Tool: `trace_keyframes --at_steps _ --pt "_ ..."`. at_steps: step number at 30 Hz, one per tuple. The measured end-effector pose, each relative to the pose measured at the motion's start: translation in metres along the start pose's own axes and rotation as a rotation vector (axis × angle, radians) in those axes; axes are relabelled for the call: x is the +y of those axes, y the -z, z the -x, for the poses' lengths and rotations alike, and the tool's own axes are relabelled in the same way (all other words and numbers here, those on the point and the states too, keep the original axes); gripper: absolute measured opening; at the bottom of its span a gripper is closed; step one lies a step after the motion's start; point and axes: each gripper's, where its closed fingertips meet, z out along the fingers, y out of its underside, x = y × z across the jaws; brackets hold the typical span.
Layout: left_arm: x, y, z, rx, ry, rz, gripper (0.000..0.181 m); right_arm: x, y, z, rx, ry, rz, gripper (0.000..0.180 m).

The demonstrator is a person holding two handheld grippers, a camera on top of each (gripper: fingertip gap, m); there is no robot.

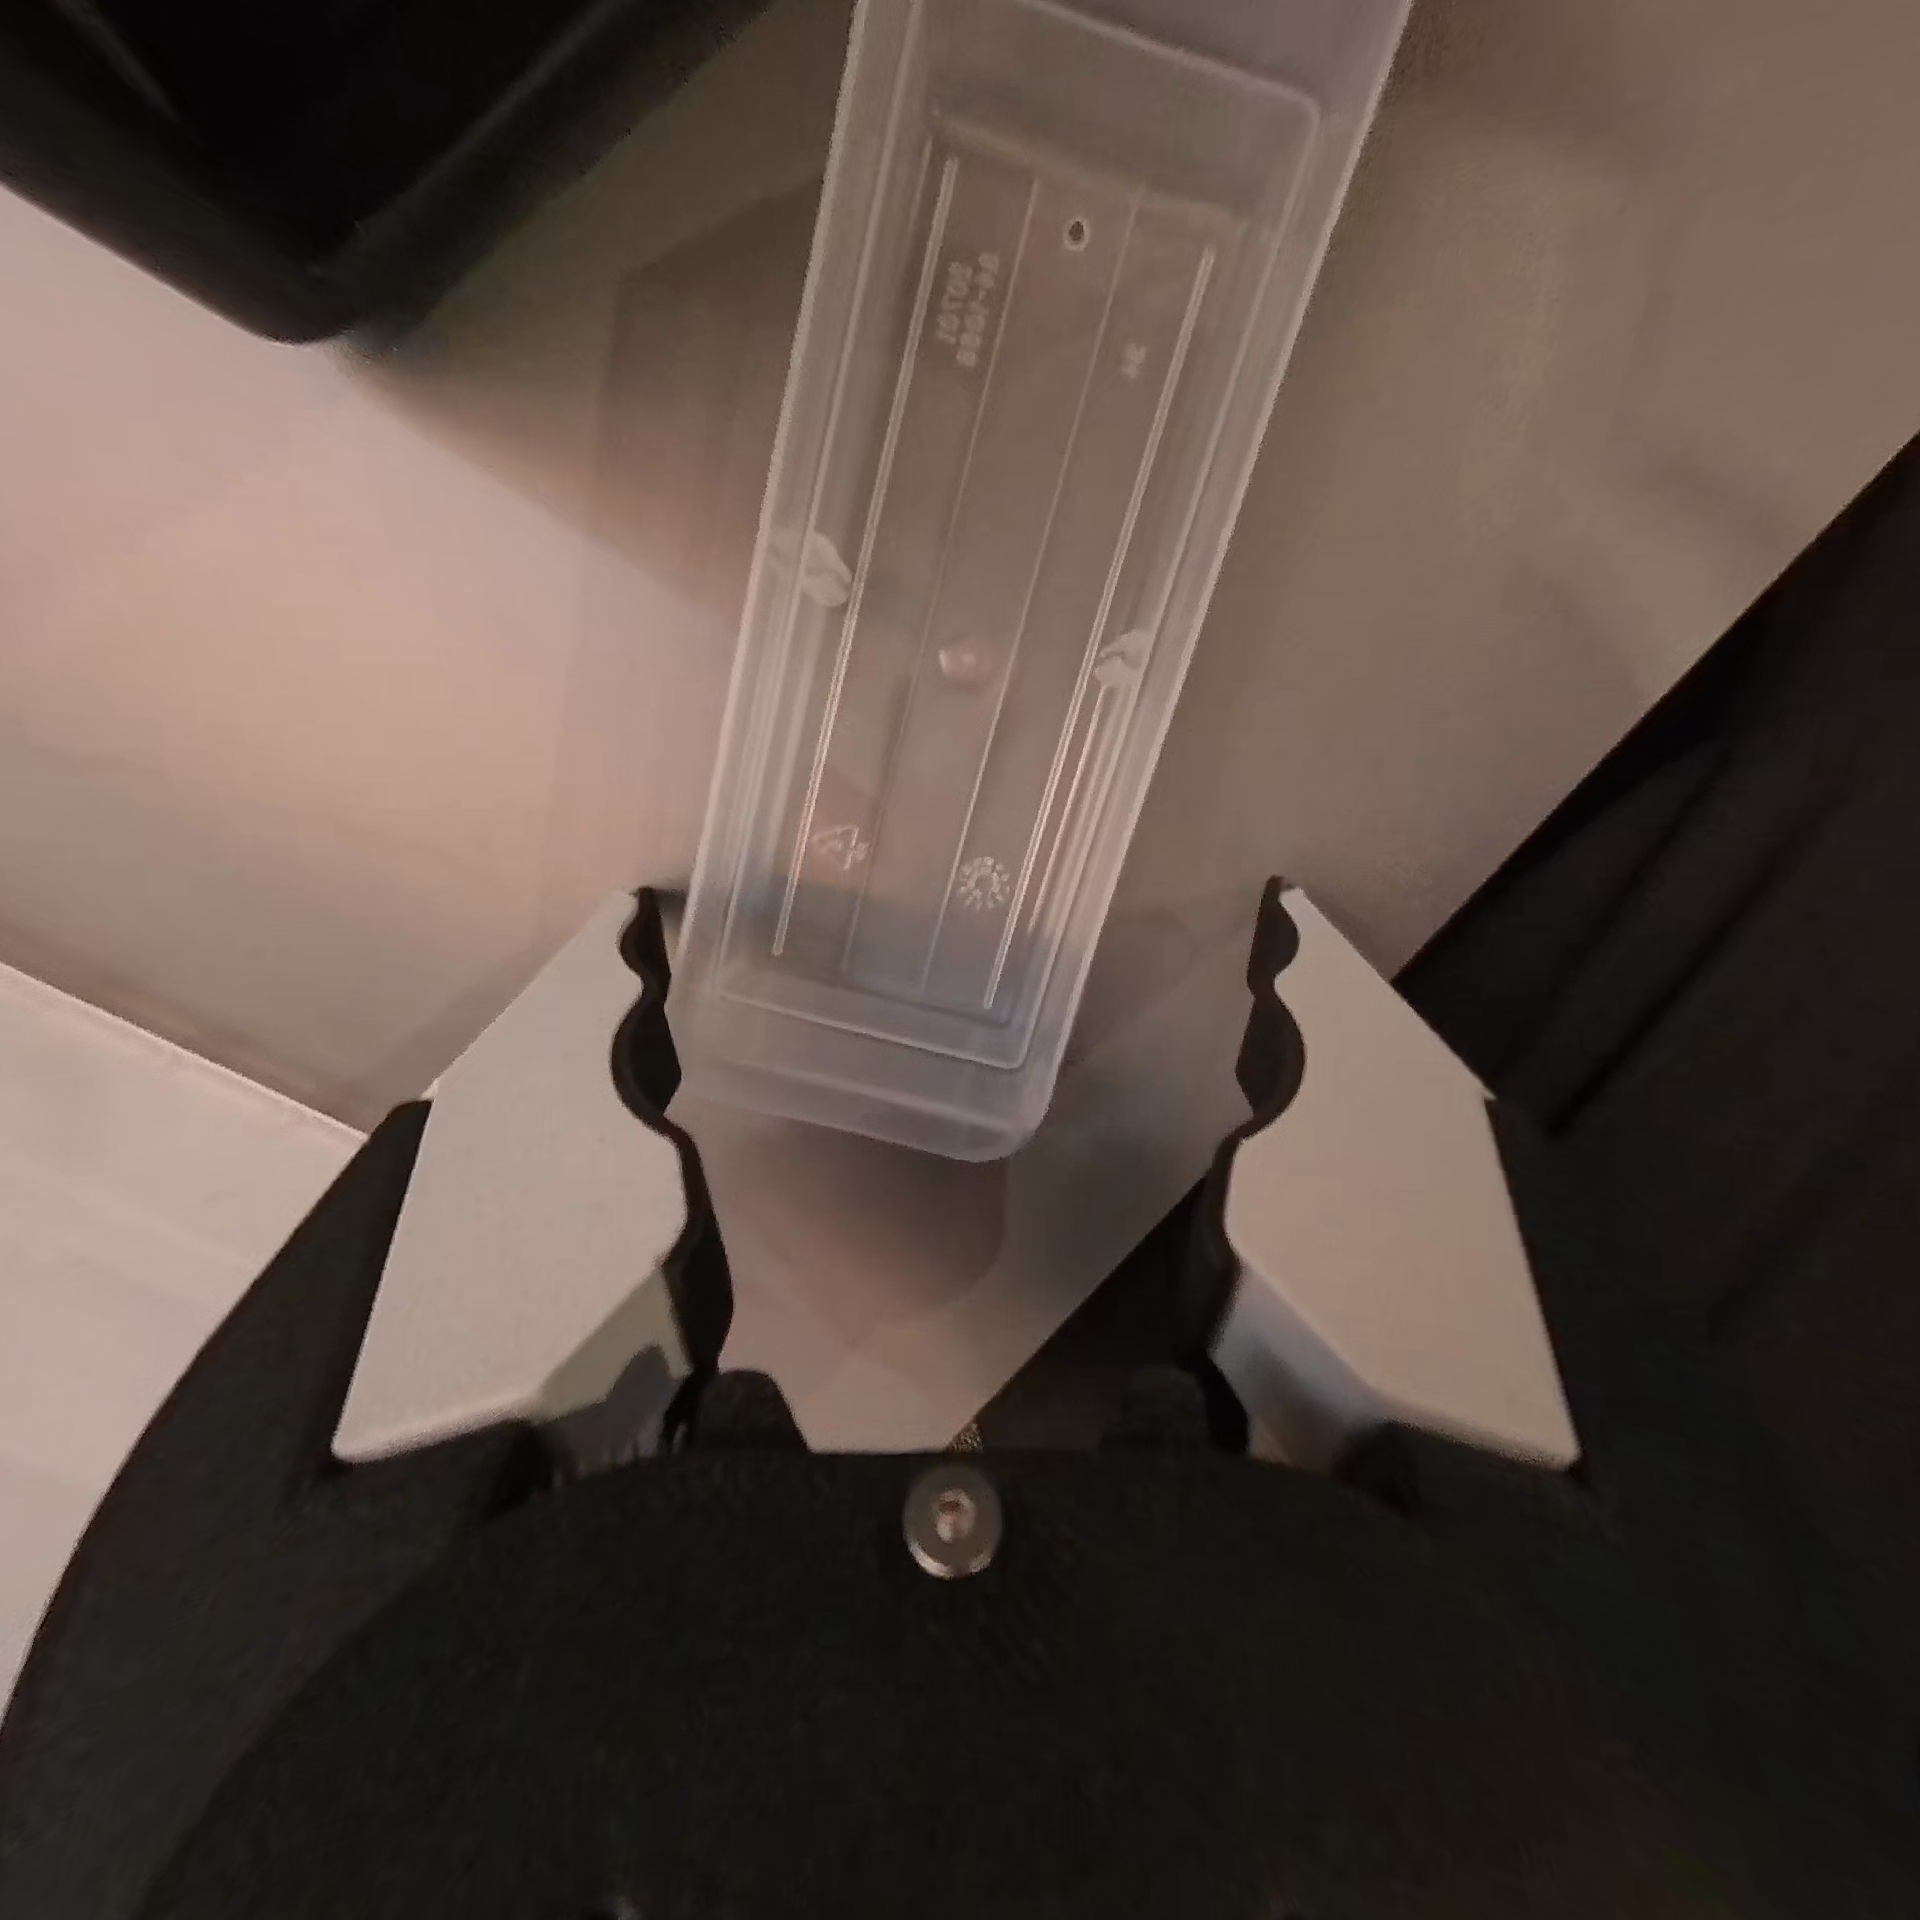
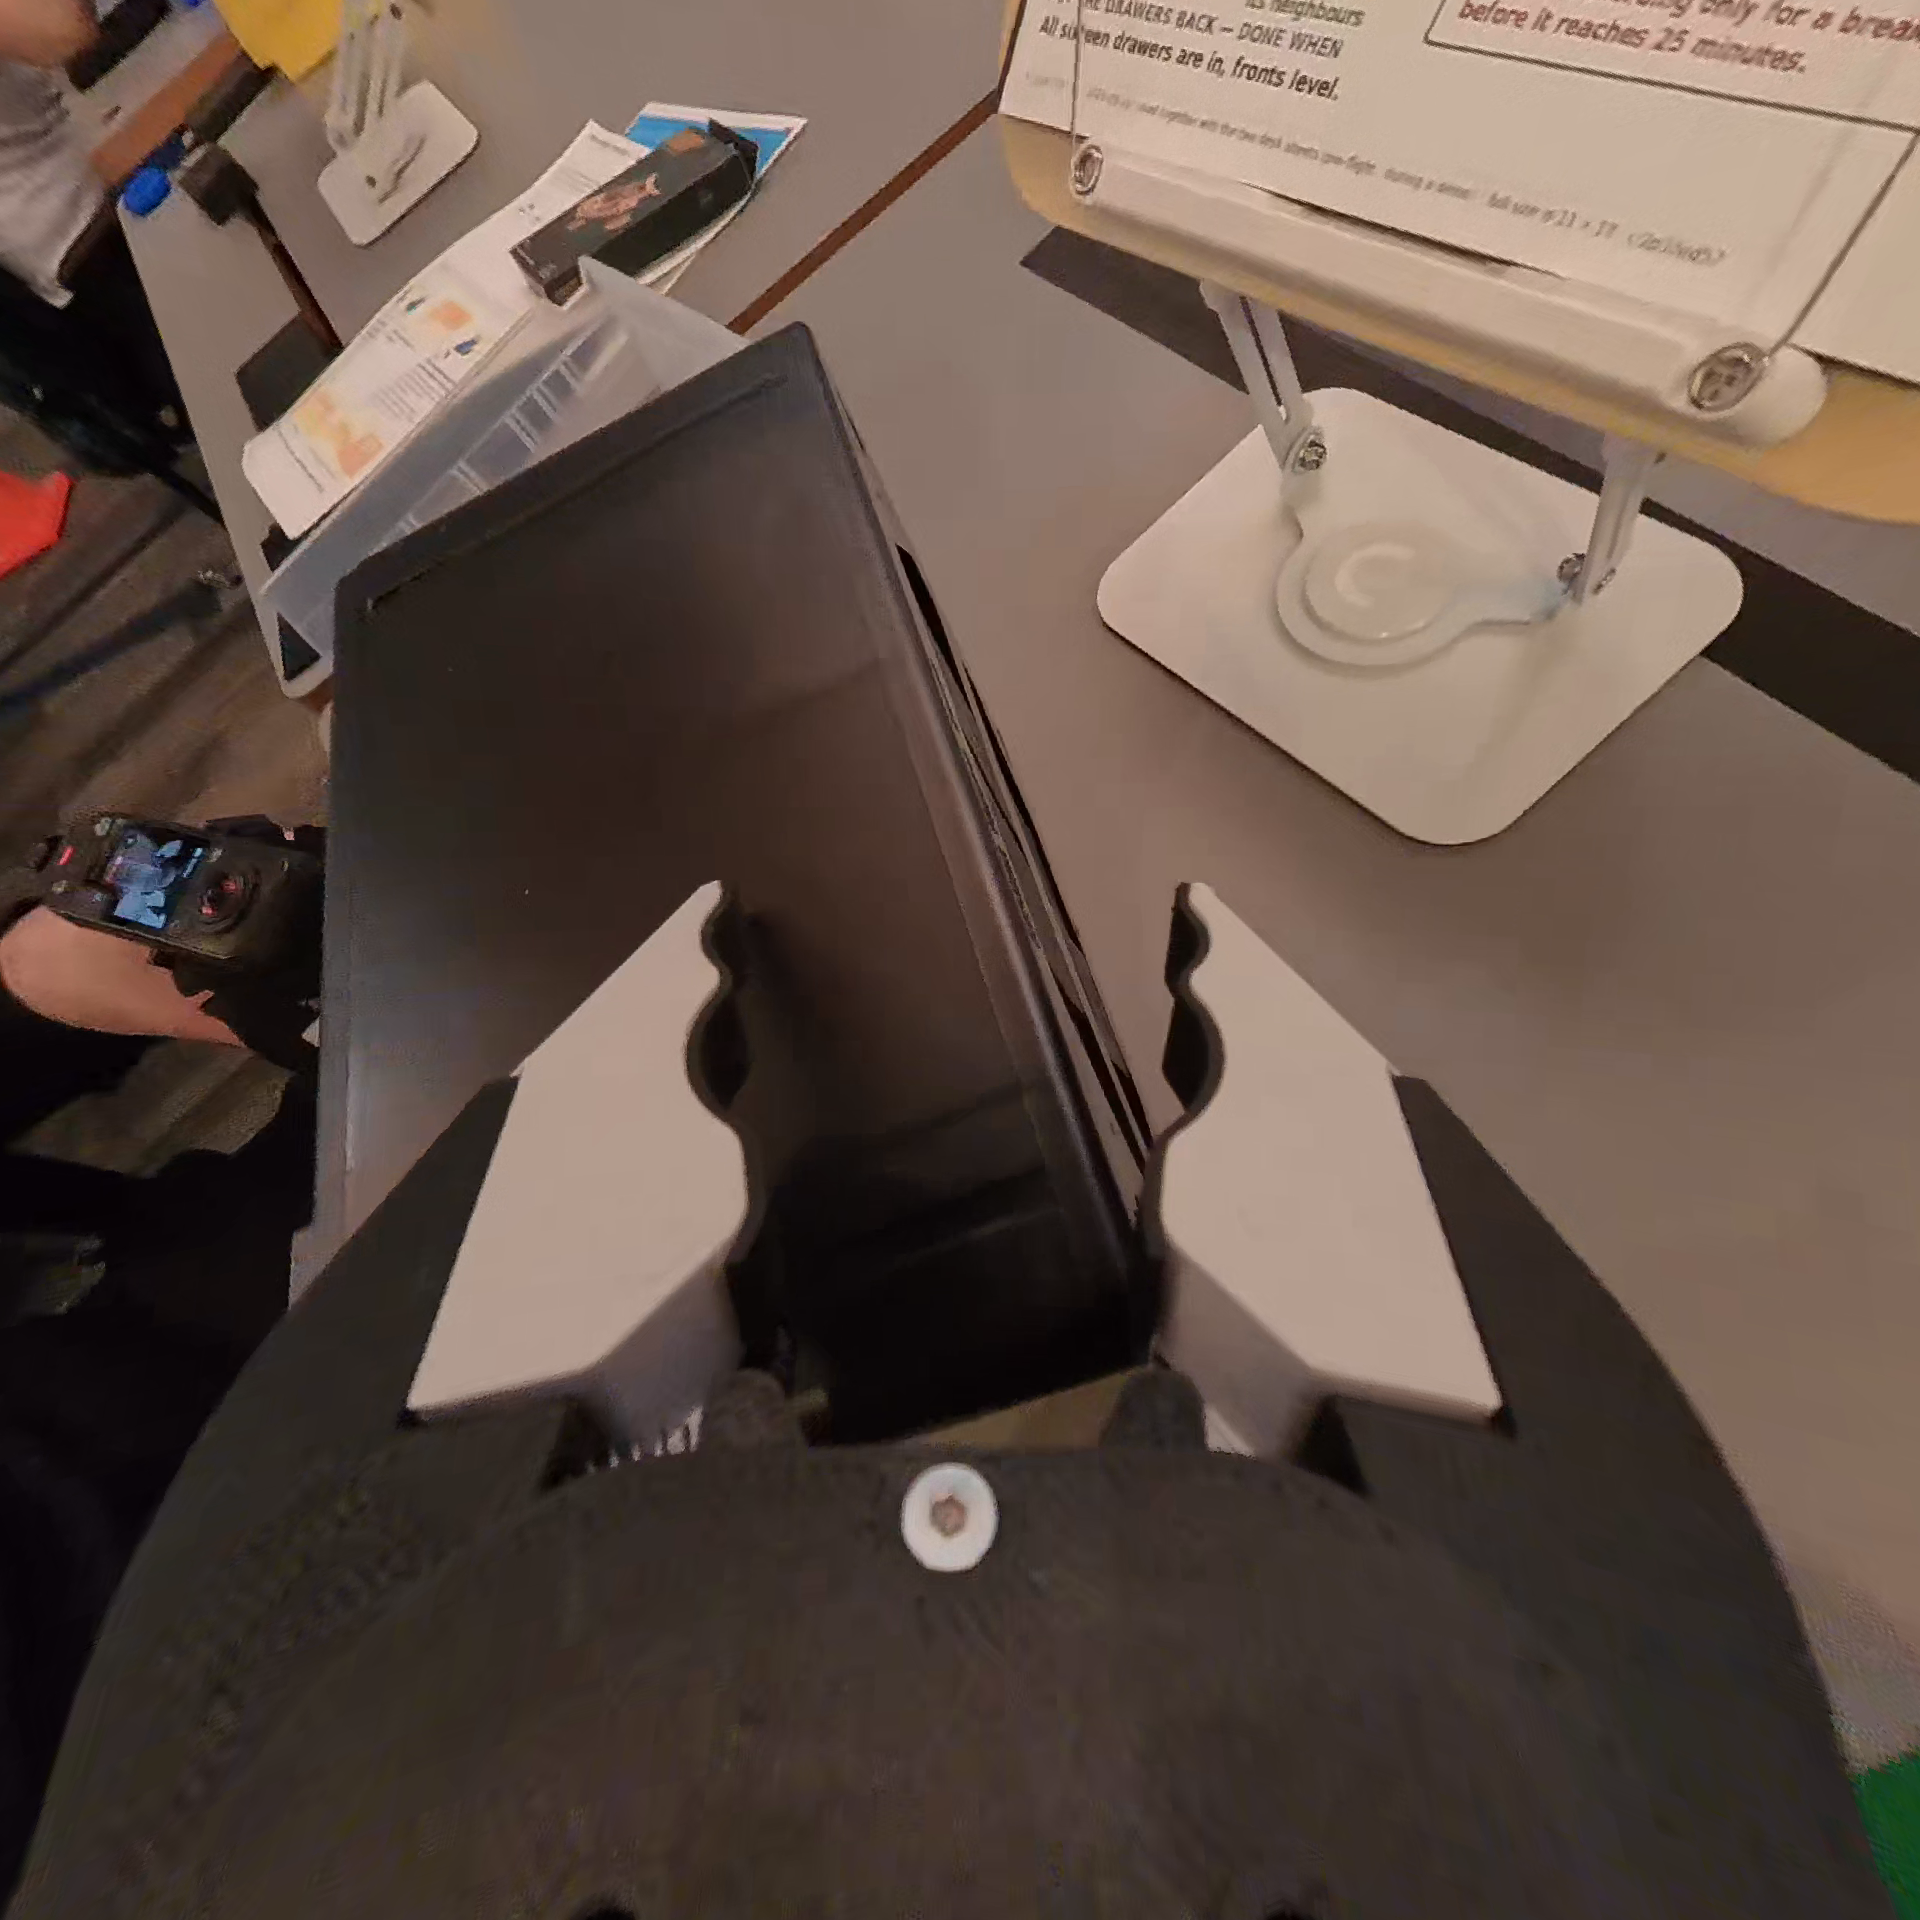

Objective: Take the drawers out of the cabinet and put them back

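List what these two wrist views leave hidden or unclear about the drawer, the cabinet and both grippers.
- Left wrist view: the clear drawer runs off the top edge, so its far end is unseen.
- Left wrist view: whether the left gripper actually touches the drawer cannot be told; its fingers stand wide.
- Right wrist view: the black cabinet shows only its top; its own body hides the drawer slots.
- Right wrist view: whether the right gripper clamps the cabinet is unclear.

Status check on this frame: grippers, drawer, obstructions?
Left gripper open around clear drawer. Right gripper open, straddling black cabinet. Nothing visibly blocking.
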Motion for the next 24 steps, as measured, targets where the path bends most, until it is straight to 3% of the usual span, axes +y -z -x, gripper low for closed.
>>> trace_keyframes --at_steps 4,7,10,15,19,24 --pt "0.005 0.003 0.001 -0.016 0.012 0.002 0.1 0.002 0.016 0.001 0.142 0.107 -0.035 0.084" --pt "0.007 0.007 0.004 -0.022 0.029 -0.003 0.067 -0.018 0.022 0.016 0.193 0.249 -0.092 0.077" --pt "0.01 0.008 0.004 -0.03 0.038 0.003 0.066 -0.034 0.008 0.044 0.133 0.372 -0.077 0.071" --pt "0.012 0.021 0.004 -0.039 0.13 -0.027 0.066 -0.038 -0.03 0.042 0.146 0.447 0.02 0.092" --pt "0.017 0.032 0.012 -0.047 0.322 -0.061 0.066 -0.031 -0.036 0.035 0.145 0.384 0.072 0.085" --pt "0.015 0.03 0.021 -0.055 0.392 -0.012 0.066 -0.025 -0.037 0.037 0.087 0.308 0.107 0.075"
